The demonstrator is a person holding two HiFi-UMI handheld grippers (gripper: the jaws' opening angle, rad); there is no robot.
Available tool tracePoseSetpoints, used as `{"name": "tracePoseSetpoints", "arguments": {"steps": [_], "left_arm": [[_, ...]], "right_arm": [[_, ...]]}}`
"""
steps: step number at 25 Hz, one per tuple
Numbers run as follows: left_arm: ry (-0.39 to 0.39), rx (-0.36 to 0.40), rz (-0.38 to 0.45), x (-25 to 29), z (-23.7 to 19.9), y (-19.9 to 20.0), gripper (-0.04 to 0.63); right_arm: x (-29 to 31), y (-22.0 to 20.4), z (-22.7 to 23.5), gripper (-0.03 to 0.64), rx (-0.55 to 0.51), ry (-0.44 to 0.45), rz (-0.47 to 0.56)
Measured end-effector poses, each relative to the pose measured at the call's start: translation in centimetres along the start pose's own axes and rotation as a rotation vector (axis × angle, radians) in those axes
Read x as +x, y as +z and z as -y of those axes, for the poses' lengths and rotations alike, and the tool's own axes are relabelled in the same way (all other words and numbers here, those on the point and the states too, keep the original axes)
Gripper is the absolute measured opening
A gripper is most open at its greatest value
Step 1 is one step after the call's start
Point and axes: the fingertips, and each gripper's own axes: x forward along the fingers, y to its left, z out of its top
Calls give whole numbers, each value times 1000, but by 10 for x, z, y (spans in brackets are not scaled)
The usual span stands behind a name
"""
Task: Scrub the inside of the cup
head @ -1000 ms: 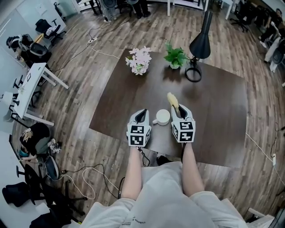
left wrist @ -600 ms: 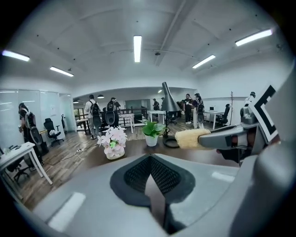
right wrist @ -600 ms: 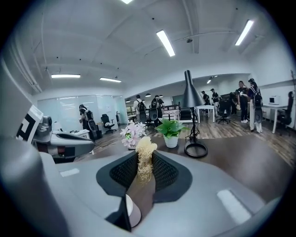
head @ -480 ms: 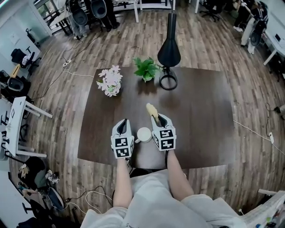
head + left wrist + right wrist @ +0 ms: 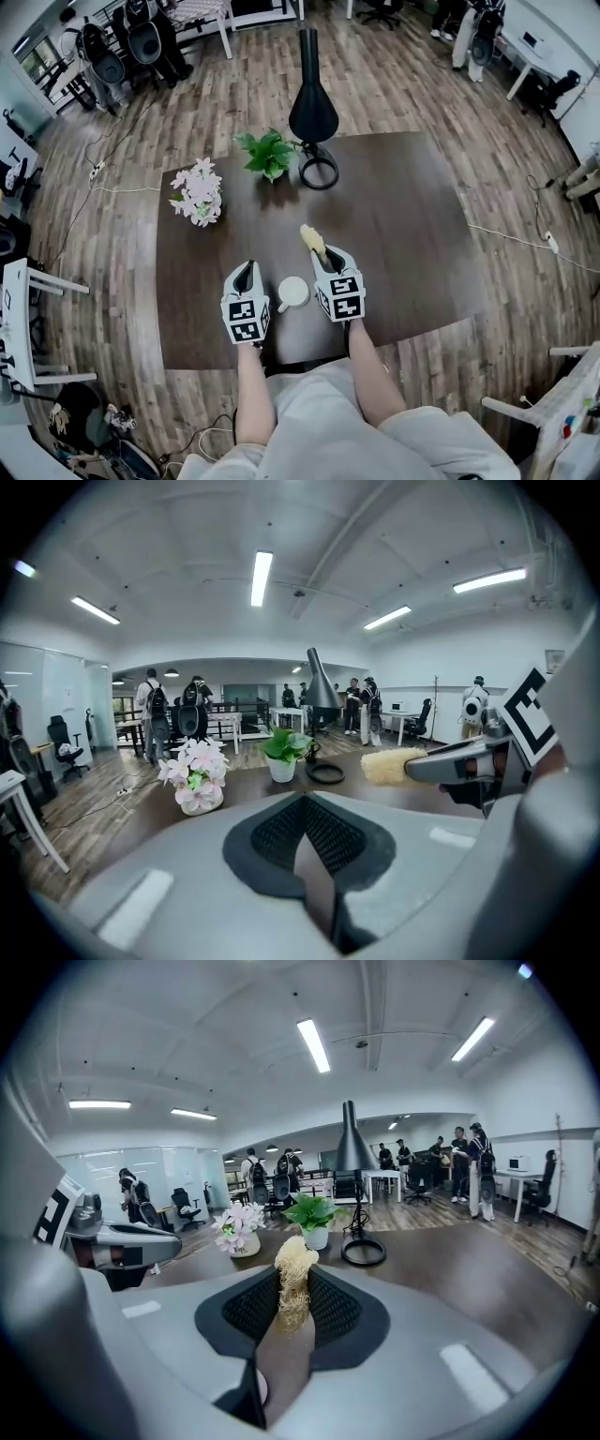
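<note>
Your head has turned since a moment ago, so the table [image 5: 403,216] now lies slanted in view; the cup [image 5: 293,292] still stands between your grippers. Left gripper [image 5: 246,268], at the cup's 9 o'clock: jaws closed together, empty. Right gripper [image 5: 328,257], at its 3 o'clock: jaws clamped on a brush [image 5: 310,238] pointing to 11 o'clock.

Wood-plank floor [image 5: 112,234], dark table [image 5: 403,216], ceiling strip lights [image 5: 261,577]
</note>
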Motion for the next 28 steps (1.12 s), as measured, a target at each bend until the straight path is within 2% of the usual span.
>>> {"name": "tracePoseSetpoints", "arguments": {"steps": [2, 6, 11, 19, 24, 27, 28], "left_arm": [[-58, 20, -7, 0, 4, -1, 0], [-154, 110, -14, -5, 4, -2, 0], [-263, 105, -25, -13, 0, -18, 0], [-457, 132, -124, -18, 1, -94, 0], [-595, 168, -172, -24, 30, -127, 0], [-672, 177, -175, -27, 46, -135, 5], [-694, 174, -176, -29, 50, -136, 28]], "right_arm": [[-9, -4, -1, 110, 10, -42, -11], [-25, -13, -7, 110, 27, -116, -34], [-42, -26, -19, 110, 39, -196, -65], [-47, -56, -56, 110, 2, -286, -128], [-54, -69, -79, 110, 10, -265, -167], [-57, -71, -82, 110, -31, -188, -221], [-58, -72, -81, 110, -43, -155, -244]]}}
